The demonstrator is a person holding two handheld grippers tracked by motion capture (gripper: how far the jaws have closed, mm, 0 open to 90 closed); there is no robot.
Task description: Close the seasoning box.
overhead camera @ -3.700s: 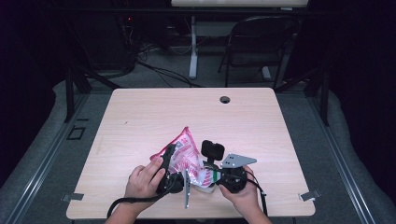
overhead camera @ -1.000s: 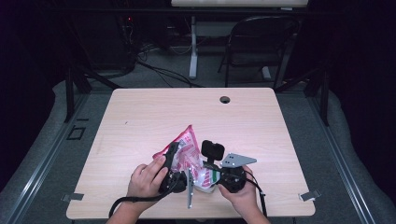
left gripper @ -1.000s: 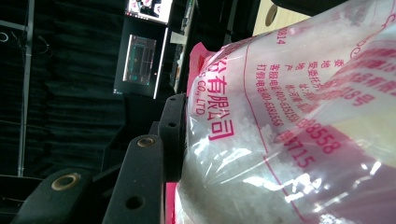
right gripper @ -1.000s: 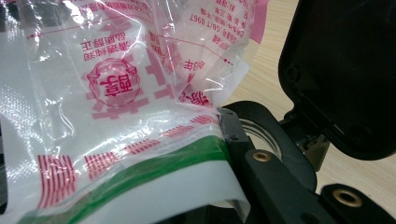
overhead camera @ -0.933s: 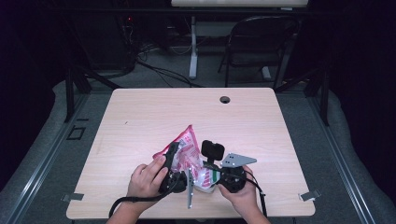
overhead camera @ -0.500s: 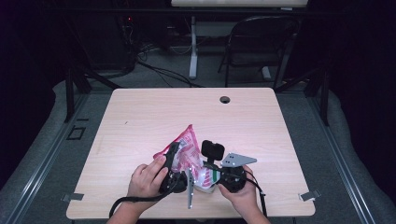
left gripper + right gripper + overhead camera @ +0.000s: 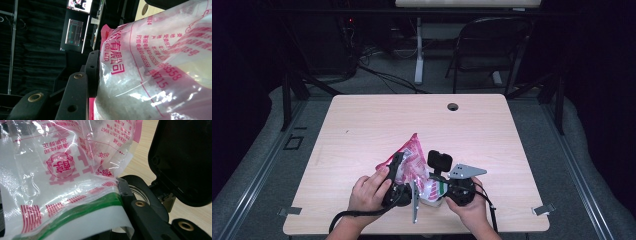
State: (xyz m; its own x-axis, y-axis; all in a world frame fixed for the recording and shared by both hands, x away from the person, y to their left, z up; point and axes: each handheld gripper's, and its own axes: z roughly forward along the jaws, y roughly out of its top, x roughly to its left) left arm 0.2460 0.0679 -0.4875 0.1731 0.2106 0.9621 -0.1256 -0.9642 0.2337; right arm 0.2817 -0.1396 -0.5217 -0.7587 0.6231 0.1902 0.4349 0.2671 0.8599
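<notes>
A clear plastic bag [image 7: 409, 157] with pink print and white grains inside is held up over the table's near edge. My left gripper [image 7: 397, 165] is shut on the bag's left side. In the left gripper view the bag [image 7: 155, 65] presses against the one jaw that shows and hides the other. My right gripper [image 7: 432, 189] is shut on the bag's lower, green-striped end [image 7: 75, 212]. Right behind it stands a small black container with its lid [image 7: 439, 161] flipped up. The right gripper view shows that lid [image 7: 185, 157] and a round opening [image 7: 140, 192].
The wooden table [image 7: 377, 120] has a round cable hole [image 7: 453, 106] near its far edge. A folding chair [image 7: 484, 45] and cables stand on the floor beyond. Both hands sit close to the table's front edge.
</notes>
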